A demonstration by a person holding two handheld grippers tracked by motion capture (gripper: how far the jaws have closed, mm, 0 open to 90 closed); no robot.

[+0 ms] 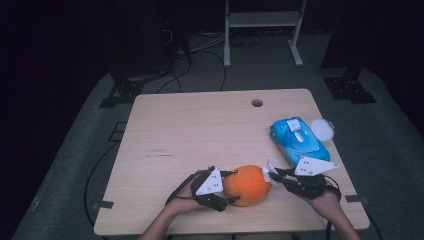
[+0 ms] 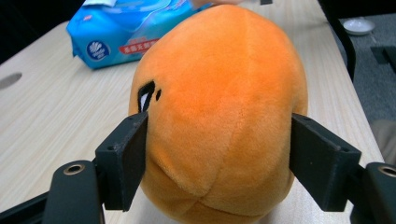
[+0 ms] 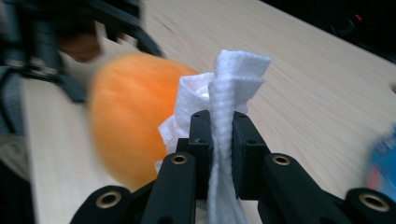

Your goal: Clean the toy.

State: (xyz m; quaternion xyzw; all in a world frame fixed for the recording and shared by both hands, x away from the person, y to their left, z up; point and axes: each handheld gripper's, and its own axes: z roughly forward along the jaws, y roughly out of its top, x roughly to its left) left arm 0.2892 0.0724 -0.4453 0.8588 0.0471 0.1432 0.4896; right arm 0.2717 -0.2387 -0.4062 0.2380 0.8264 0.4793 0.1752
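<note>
Near bench edge we clamp orange plush (image 1: pixel 247 185) in left claw (image 1: pixel 231 186) | right claw (image 1: pixel 273 173) pinches white wipe (image 1: pixel 269 172), touching plush's right side.

Lit table (image 1: pixel 200 130), dark surroundings, soft shadows, motion blur in right gripper view

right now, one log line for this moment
left gripper: shut on orange plush toy | right gripper: shut on white wipe | wipe beside toy
</note>
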